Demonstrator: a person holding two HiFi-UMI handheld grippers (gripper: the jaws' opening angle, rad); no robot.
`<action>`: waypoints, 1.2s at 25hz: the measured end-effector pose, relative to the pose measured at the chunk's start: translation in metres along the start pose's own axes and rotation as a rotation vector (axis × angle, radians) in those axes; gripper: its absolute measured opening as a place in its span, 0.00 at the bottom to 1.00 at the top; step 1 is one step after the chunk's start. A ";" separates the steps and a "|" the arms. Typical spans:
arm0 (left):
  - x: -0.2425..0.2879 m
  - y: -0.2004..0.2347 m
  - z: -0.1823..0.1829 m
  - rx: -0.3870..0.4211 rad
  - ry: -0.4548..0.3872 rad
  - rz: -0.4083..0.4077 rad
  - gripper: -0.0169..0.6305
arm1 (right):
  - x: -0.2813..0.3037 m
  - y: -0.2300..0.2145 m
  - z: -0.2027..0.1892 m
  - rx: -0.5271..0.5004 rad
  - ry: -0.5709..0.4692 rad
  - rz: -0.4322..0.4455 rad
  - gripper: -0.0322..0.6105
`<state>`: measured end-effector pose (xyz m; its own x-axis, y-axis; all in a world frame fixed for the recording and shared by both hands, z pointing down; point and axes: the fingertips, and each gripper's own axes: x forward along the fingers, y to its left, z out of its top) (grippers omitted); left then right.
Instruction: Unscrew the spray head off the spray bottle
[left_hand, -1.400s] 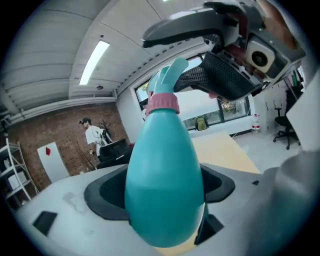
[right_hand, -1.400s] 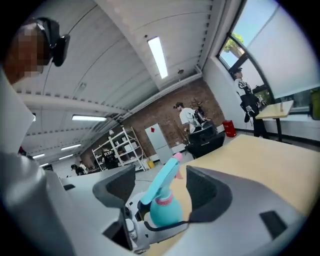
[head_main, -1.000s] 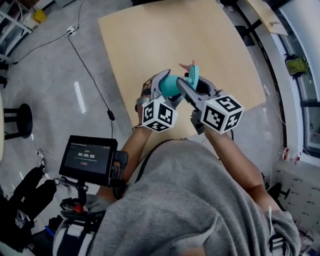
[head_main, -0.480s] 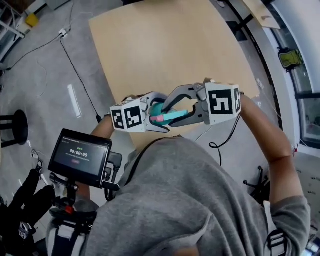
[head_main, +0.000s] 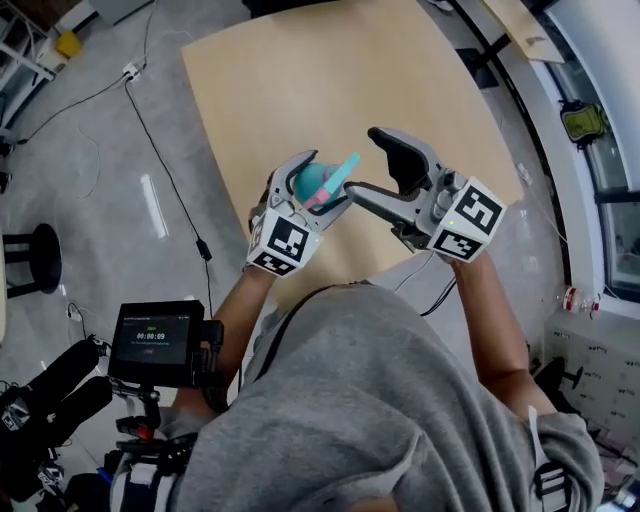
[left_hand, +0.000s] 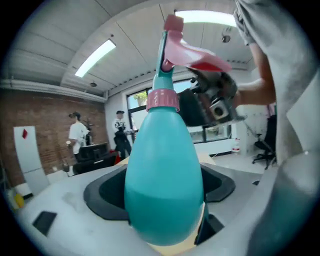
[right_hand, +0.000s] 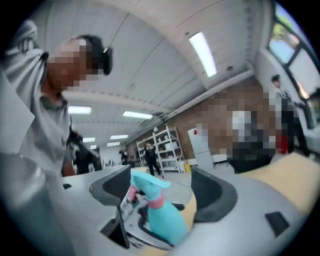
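Seen from overhead, a person wears a loose grey sweatshirt (head_main: 380, 400), its sleeves ending above the forearms. The left claw (head_main: 318, 180) and the right claw (head_main: 385, 165) are light grey with black pads. Each carries a white cube of black square markers, the left cube (head_main: 283, 243) and the right cube (head_main: 467, 218). A thin black cable (head_main: 436, 292) hangs below the right claw, whose jaws are opening with nothing pressed between them. A black headset (right_hand: 102, 57) sits on the head.

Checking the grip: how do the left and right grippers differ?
Left gripper fingers clamp the teal egg-shaped plastic spray bottle; right gripper fingers are opening, its pink-and-teal spray head between them, unpressed. Left points away from the person; right points sideways at the bottle. Both carry marker cubes.
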<state>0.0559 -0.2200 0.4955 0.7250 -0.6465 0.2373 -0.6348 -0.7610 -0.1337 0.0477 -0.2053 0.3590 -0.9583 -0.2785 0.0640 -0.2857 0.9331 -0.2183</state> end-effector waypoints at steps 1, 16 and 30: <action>0.001 0.009 -0.004 0.005 0.016 0.068 0.64 | -0.006 0.001 0.011 0.118 -0.087 -0.014 0.61; 0.007 0.020 -0.008 0.248 0.078 0.208 0.64 | 0.013 -0.004 -0.067 0.085 0.370 -0.218 0.27; -0.012 -0.097 -0.096 0.289 0.131 -0.627 0.64 | -0.015 0.050 -0.131 -0.531 0.924 0.451 0.26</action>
<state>0.0832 -0.1338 0.5984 0.8816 -0.0831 0.4647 0.0019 -0.9837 -0.1796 0.0482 -0.1249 0.4748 -0.5462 0.1725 0.8197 0.3283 0.9443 0.0201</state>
